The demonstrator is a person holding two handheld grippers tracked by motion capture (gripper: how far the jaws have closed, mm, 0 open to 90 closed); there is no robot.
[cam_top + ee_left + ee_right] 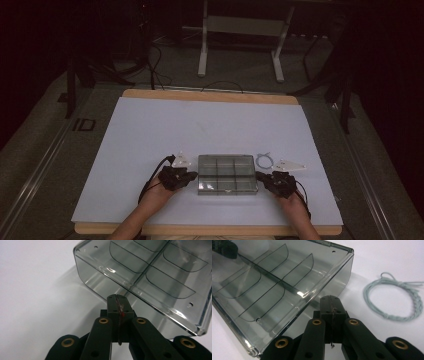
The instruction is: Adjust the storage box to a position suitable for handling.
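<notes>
A clear smoke-tinted plastic box (226,173) with several divided compartments lies near the table's front edge. My left gripper (192,174) sits at the box's left end, jaws shut with nothing between them; in the left gripper view its tip (117,298) is right at the box wall (100,285). On the other side, my right gripper (261,177) is at the box's right end, also shut and empty, with its tip (329,299) close to the box's side (329,282). A coil of pale blue cord (392,298) lies beside the box, the coil (264,160) being just behind the right gripper.
The table is covered by a white sheet (210,130) with a wooden rim (210,94) at the far edge. A metal stand (240,30) and cables lie on the dark floor beyond. Two white three-cornered plates (180,160) (292,165) ride on the grippers.
</notes>
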